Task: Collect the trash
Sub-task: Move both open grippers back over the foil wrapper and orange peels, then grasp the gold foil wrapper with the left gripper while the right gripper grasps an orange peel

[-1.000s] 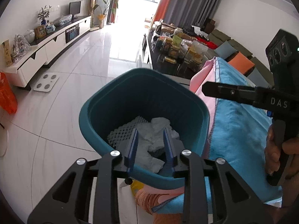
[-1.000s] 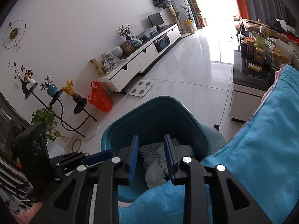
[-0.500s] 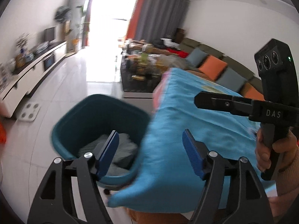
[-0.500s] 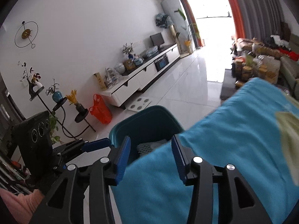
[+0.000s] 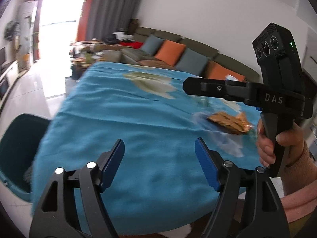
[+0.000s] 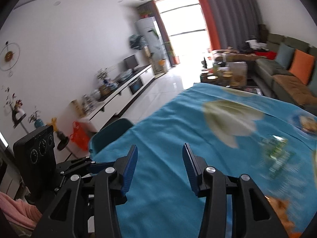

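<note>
Left gripper (image 5: 159,159) being held spread wide, nothing being gripped; right gripper (image 6: 160,167) likewise spread, empty (both over blue cloth (image 5: 138,123)); brown wrapper (image 5: 227,123) lying on cloth; teal bin (image 5: 15,148) being glimpsed beside cloth edge.

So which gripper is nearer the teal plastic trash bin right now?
Left. The left gripper hovers open over the blue tablecloth with the teal plastic trash bin just off its left side; the right gripper, also open, sits farther across the table.

Apparently open tablecloth (image 5: 138,119) ahead
</note>
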